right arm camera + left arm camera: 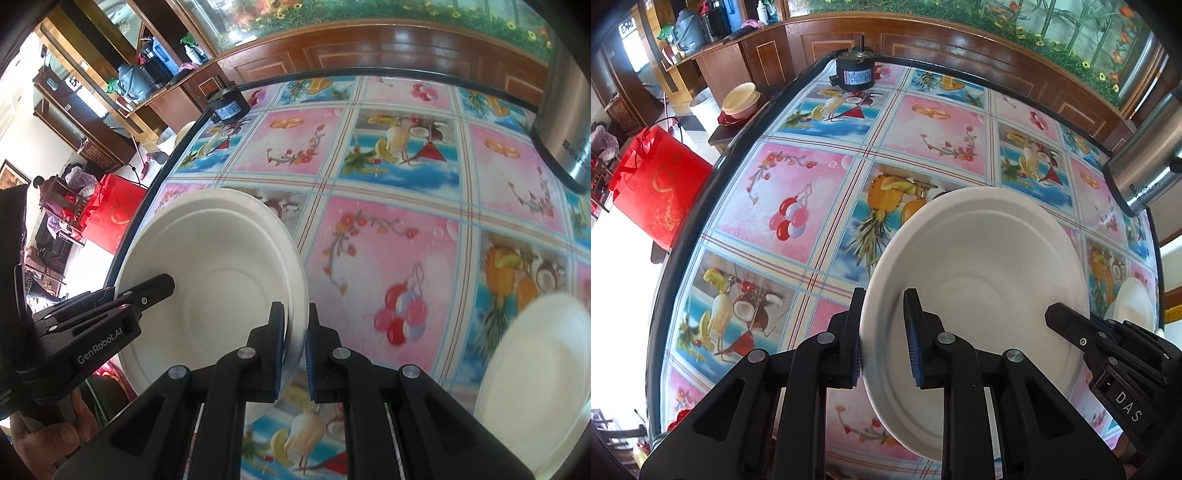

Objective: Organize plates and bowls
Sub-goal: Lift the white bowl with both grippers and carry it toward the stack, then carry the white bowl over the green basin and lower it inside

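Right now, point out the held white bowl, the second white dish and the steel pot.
white bowl [990, 266], left wrist view, inner wall.
second white dish [535, 373], right wrist view, centre.
steel pot [565, 122], right wrist view, side wall.

Both tools are matte black plastic with a linkage build. The left gripper [882, 339] has two angular arms with triangular cut-outs, joined by round silver pivot pins, ending in flat fingers [916, 343] lined with ribbed blue pads. The right gripper [295, 354] has the same make: black arms, silver pins, blue ribbed lining on its fingers [277, 350]. Seen from the side, its body carries small screws and white letters reading "DAS". The left one's side shows white "GenRobot.AI" lettering and small silver screws, with a hand [44, 443] below its black handle.
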Demonstrator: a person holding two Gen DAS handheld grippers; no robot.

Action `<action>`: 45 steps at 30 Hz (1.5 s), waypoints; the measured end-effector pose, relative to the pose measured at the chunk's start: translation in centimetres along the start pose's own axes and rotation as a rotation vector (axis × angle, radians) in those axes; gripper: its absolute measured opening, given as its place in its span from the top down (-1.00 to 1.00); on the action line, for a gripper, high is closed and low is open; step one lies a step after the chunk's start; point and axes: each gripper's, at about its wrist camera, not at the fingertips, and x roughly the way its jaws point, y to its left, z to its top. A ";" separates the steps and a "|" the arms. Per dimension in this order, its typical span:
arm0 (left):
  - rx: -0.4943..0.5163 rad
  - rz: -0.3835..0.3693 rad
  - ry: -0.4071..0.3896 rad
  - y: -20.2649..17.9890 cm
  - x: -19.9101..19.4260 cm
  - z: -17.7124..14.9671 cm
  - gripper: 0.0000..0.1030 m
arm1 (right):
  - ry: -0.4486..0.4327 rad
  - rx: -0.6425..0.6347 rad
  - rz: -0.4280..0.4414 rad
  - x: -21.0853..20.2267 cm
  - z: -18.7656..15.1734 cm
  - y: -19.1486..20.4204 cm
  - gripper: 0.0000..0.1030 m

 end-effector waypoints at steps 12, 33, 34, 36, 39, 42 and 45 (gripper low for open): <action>0.020 -0.018 -0.056 0.4 -5.0 -4.2 0.62 | -0.033 0.014 0.007 -3.9 -3.7 1.6 0.83; 0.040 -0.016 -0.116 6.0 -13.3 -11.2 0.62 | -0.078 -0.028 0.024 -9.3 -9.7 8.6 0.77; 0.039 -0.013 -0.120 6.4 -13.5 -11.5 0.61 | -0.077 -0.040 0.024 -9.3 -9.9 9.2 0.76; 0.033 -0.006 -0.122 7.4 -14.0 -12.0 0.61 | -0.077 -0.056 0.028 -9.5 -10.3 10.2 0.77; 0.018 -0.001 -0.113 8.9 -14.2 -12.7 0.61 | -0.070 -0.076 0.036 -9.2 -10.9 11.7 0.76; 0.008 0.001 -0.108 10.1 -14.2 -13.4 0.61 | -0.057 -0.094 0.043 -8.8 -11.4 12.8 0.76; 0.005 0.008 -0.102 10.8 -14.2 -13.9 0.61 | -0.045 -0.101 0.045 -8.2 -11.7 13.6 0.77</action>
